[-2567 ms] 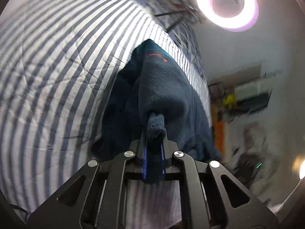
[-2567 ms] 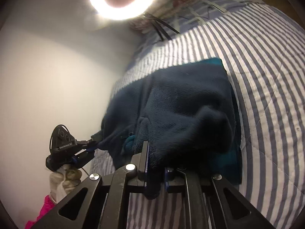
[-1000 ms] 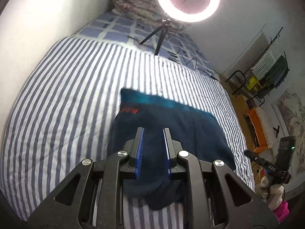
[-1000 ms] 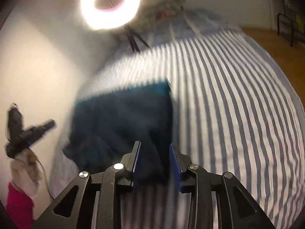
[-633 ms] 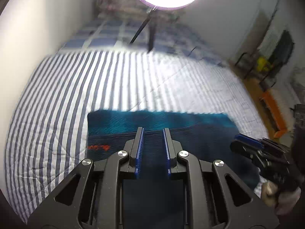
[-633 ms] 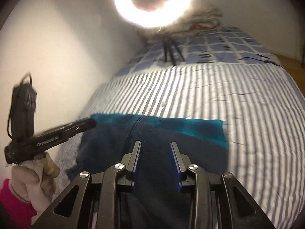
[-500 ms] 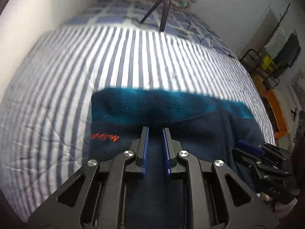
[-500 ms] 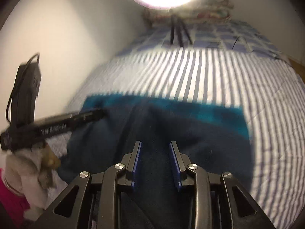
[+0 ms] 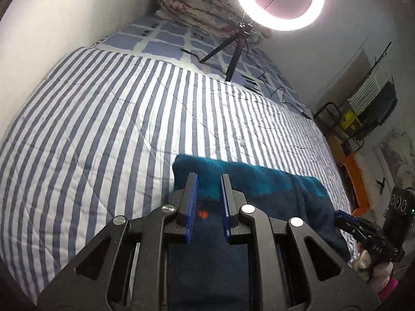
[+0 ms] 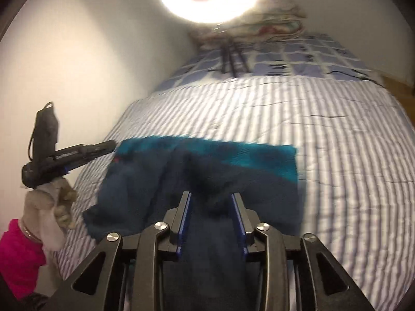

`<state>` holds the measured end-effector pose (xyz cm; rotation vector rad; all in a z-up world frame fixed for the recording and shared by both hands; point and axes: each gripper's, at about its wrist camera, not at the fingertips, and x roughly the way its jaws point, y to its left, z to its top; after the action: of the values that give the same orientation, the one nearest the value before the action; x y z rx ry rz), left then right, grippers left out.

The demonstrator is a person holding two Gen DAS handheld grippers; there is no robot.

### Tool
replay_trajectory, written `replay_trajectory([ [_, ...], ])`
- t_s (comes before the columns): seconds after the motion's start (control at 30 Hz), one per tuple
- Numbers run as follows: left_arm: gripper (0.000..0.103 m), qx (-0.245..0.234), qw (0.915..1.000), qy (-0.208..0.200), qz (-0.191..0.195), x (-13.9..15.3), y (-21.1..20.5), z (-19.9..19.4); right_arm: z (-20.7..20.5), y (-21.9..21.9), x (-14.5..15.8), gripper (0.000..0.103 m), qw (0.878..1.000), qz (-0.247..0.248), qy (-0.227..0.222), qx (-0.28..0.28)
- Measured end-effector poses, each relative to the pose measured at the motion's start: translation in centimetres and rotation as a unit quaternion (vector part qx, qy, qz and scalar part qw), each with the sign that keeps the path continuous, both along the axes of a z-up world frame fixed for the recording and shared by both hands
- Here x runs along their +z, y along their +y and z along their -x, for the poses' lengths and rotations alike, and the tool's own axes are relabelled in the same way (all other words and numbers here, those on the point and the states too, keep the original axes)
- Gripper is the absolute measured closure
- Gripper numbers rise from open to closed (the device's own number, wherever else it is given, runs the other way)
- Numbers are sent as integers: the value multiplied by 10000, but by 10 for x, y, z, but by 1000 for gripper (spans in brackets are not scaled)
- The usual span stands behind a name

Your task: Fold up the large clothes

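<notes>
My left tool [image 9: 208, 202] and right tool [image 10: 210, 215] hang open, empty, over the fleece garment [image 10: 233, 176] at six o'clock on the bed [image 9: 103, 119]; I'd grip matching corners evenly.

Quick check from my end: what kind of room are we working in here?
Most likely a bedroom at home. The dark blue fleece garment lies on a bed with a striped quilt, rolled bedding is piled at the far end, and a ring light on a small tripod stands on the bed.

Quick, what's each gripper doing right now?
Left gripper: open, holding nothing, over the fleece garment.
Right gripper: open, empty, jaws just opening.
</notes>
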<state>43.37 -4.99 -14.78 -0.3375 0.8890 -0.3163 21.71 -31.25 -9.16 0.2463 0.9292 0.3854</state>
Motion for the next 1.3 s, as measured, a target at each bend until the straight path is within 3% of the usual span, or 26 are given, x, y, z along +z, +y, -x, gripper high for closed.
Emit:
replay_trajectory([
  [0.1, 89, 6, 9992, 209, -340, -15, -10, -15, -4, -14, -17, 70, 9992, -255, 304, -95],
  [0.23, 85, -41, 9964, 613, -592, -49, -20, -28, -2, -10, -45, 75, 9989, 171, 430, 26],
  [0.3, 82, -39, 9956, 545, -764, -48, -22, -27, 3, -10, -52, 75, 9988, 228, 421, 45],
  [0.43, 82, 82, 9937, 305, -1077, -17, -18, -7, 6, -9, -31, 75, 9985, 353, 427, -25],
  [0.6, 82, -495, 9949, -154, -868, 19, -30, 55, 36, -10, -6, 72, 9991, 292, 236, 200],
  [0.77, 82, -1064, 9924, 145, -605, 4, -47, 103, 65, 0, -12, 72, 9976, 158, 503, 440],
  [0.83, 82, -1079, 9901, 331, -830, -15, -50, 110, 71, 5, -21, 71, 9964, 210, 630, 523],
  [0.9, 86, -1147, 9882, 658, -776, -42, -46, 111, 78, 7, -34, 71, 9949, 313, 817, 511],
  [0.97, 89, -1198, 9877, 681, -743, -51, -43, 115, 84, 1, -45, 71, 9937, 231, 1000, 450],
  [1.07, 89, -1285, 9858, 734, -792, -45, -39, 125, 92, -5, -46, 71, 9917, 166, 1166, 513],
  [1.17, 88, -1248, 9876, 826, -468, -36, -21, 135, 104, -17, -37, 70, 9890, 31, 1299, 712],
  [1.3, 83, -967, 9932, 600, -229, -13, 13, 138, 110, -44, -8, 66, 9951, -222, 827, 487],
])
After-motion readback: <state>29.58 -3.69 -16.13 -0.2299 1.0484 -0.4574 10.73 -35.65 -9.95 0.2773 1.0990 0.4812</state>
